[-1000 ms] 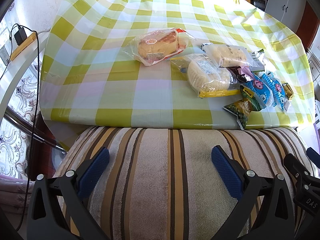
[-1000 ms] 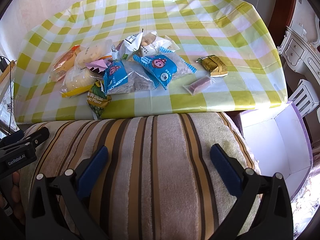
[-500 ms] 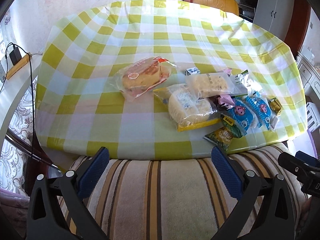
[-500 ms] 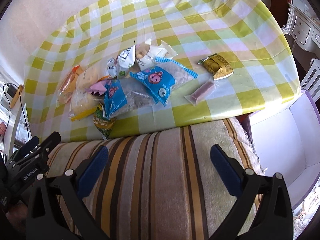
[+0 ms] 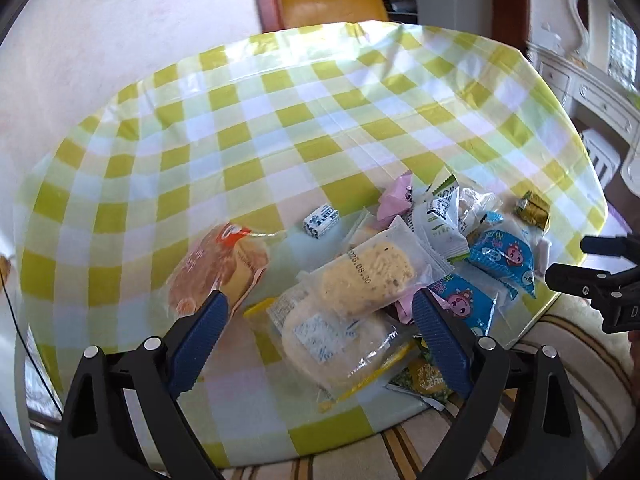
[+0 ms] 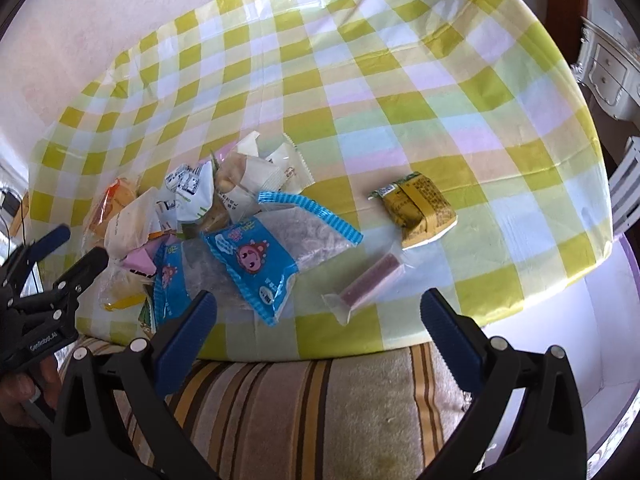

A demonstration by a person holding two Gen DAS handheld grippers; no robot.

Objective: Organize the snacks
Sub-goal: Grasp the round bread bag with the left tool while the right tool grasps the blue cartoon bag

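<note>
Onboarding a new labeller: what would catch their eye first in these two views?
The green-and-white checked tablecloth fills both views, with a jumbled pile of snack packets near its front edge. A gold packet and a slim purple bar lie apart, right of the pile. Both grippers hover open, holding nothing.

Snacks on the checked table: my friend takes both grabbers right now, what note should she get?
Left gripper: open, empty; its jaws have just been closing a little, above the clear bag of pale round cake.
Right gripper: open, empty, near the clear-wrapped purple bar.
Snacks: heaped near the front edge of the yellow-green checked tablecloth; the gold foil packet and orange-wrapped bun lie apart.
Done: nothing picked up.
Left: sort every snack; a white open box sits beside the table.
</note>
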